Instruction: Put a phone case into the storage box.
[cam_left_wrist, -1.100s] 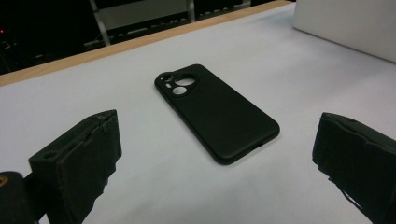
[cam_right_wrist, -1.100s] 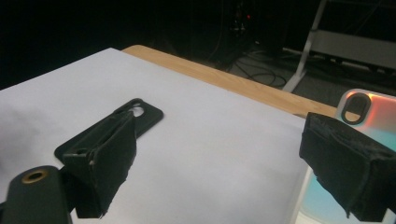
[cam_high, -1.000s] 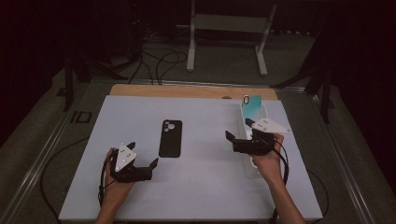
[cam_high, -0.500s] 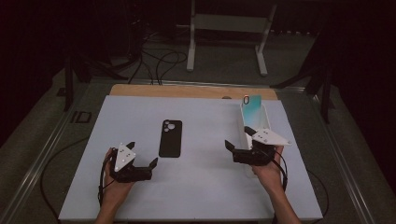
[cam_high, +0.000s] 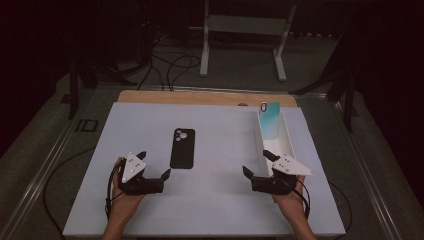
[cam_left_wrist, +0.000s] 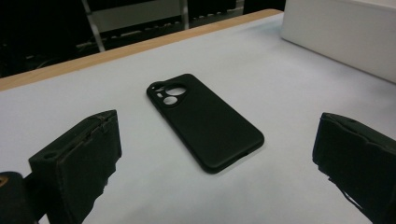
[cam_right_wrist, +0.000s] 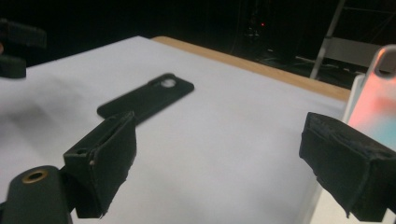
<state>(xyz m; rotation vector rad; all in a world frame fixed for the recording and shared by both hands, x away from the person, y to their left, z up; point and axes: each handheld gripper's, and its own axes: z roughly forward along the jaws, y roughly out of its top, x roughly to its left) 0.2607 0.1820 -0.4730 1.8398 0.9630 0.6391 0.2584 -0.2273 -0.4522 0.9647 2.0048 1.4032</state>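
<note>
Black left tongs (cam_high: 154, 164) and right tongs (cam_high: 256, 162) gape wide, empty.

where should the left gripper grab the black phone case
Across its long side edges near the middle, coming from above. The black phone case lies flat, camera cutout pointing away, apart from the white tray, and the open left gripper already faces it.

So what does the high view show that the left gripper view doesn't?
High view alone: both hands, the left tongs and right tongs seen from outside, the teal phone leaning in the white tray, and a metal stand behind the table. Left gripper view alone: the black case's camera cutouts up close. Both: the case flat on the white table, untouched.
</note>
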